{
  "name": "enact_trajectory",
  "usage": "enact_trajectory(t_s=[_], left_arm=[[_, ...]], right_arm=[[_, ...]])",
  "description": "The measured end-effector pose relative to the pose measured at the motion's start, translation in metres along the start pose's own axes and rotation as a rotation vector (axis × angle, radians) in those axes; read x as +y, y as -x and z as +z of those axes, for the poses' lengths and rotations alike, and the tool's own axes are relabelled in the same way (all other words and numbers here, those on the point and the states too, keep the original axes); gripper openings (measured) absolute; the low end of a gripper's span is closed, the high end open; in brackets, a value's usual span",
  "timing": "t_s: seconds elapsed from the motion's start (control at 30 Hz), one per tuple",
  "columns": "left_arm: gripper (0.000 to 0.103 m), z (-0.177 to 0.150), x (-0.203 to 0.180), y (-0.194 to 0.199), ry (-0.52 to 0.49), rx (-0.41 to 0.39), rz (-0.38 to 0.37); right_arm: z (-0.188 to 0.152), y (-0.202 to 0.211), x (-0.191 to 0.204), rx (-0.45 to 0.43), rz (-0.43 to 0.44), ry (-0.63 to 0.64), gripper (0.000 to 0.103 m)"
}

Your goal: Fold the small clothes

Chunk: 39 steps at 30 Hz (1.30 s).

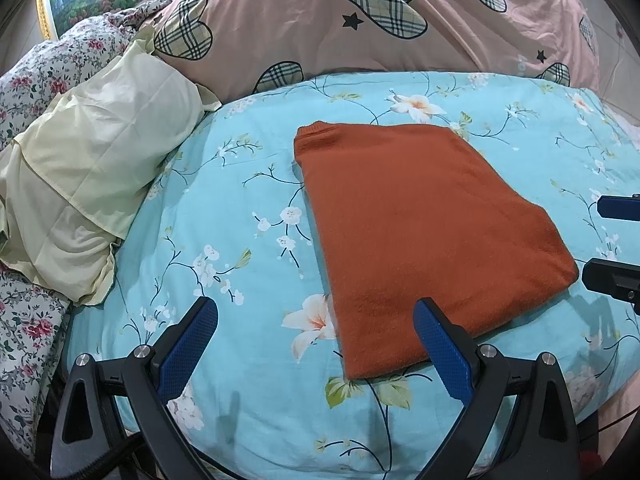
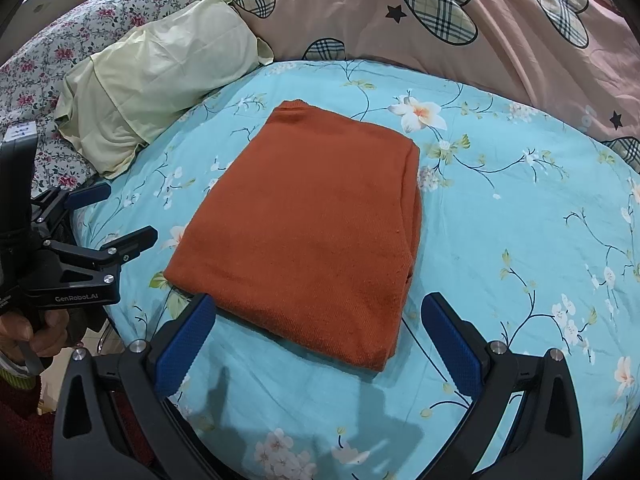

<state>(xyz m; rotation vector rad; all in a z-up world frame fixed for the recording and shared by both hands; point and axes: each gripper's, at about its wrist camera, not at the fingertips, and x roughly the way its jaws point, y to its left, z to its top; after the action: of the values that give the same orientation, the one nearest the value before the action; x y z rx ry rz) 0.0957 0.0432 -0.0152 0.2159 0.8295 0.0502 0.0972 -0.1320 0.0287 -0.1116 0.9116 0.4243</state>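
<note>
Blue floral sheet (image 1: 248,184) covers the bed, with a yellow pillow (image 1: 92,168) and pink quilt (image 1: 320,20) along its far edge. An orange sweater (image 1: 412,232) lies folded mid-bed. Left claw (image 1: 316,340) and right claw (image 2: 320,332) hover at the near edge, both spread wide, holding nothing.

Both wrist cams low, near (opposite sides, probably), sharing folded sweater (image 1: 416,232).
</note>
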Motion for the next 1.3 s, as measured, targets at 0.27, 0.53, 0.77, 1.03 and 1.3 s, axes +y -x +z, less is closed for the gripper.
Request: enact_trajectory(t_s=[0.27, 0.53, 0.77, 1.03, 1.3], left_arm=[[0.099, -0.0010, -0.0009, 0.0000, -0.002, 0.000, -0.002], [0.099, -0.0012, -0.0015, 0.0005, -0.003, -0.001, -0.001], [0.099, -0.0011, -0.0022, 0.0003, -0.005, 0.001, 0.000], [0.099, -0.0006, -0.0030, 0.0001, -0.006, 0.000, 0.000], [0.099, 0.0013, -0.0051, 0.0000, -0.014, -0.004, -0.003]], right_arm=[[0.0015, -0.0018, -0.0020, 0.002, 0.003, 0.002, 0.102], [0.0010, -0.0020, -0.0035, 0.000, 0.003, 0.001, 0.102], [0.0002, -0.0019, -0.0043, 0.000, 0.002, 0.001, 0.102], [0.0003, -0.0019, -0.0047, 0.001, 0.003, 0.003, 0.102], [-0.0001, -0.0018, -0.0059, -0.003, 0.003, 0.004, 0.102]])
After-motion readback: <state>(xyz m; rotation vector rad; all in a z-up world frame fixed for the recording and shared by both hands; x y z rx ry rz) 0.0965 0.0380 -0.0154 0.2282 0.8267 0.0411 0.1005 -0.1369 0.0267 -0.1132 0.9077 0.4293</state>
